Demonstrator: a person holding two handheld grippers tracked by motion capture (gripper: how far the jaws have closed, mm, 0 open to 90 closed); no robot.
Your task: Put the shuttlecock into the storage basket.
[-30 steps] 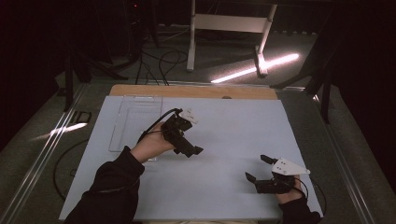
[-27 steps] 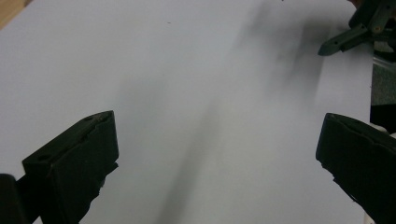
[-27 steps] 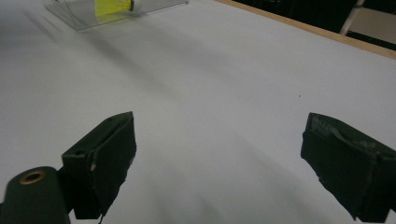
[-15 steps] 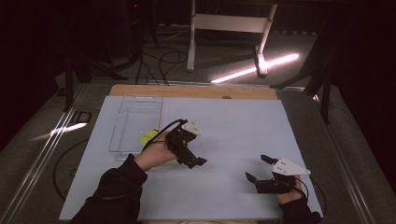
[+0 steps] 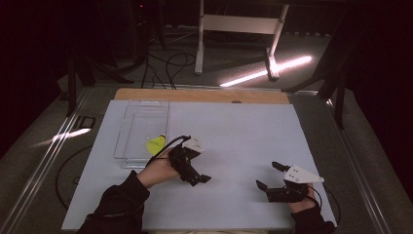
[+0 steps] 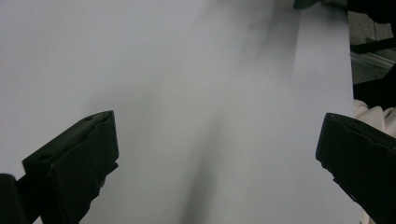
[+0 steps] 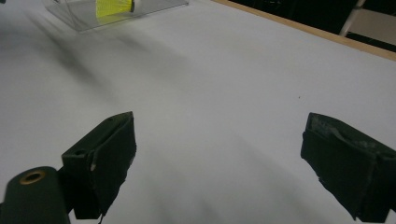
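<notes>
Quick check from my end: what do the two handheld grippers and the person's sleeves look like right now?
Both grippers have black bodies and blocky black jaws. The left gripper trails a black cable; the right gripper carries a pale grey three-cornered plate. The person wears dark long sleeves.

Yellow object (image 5: 156,145) in the clear tray (image 5: 142,127) too small to identify, partly cut off by the right gripper view's top edge, bench (image 6: 187,93) surface streaked with motion blur, person's forearms cropped at the high view's bottom.
</notes>
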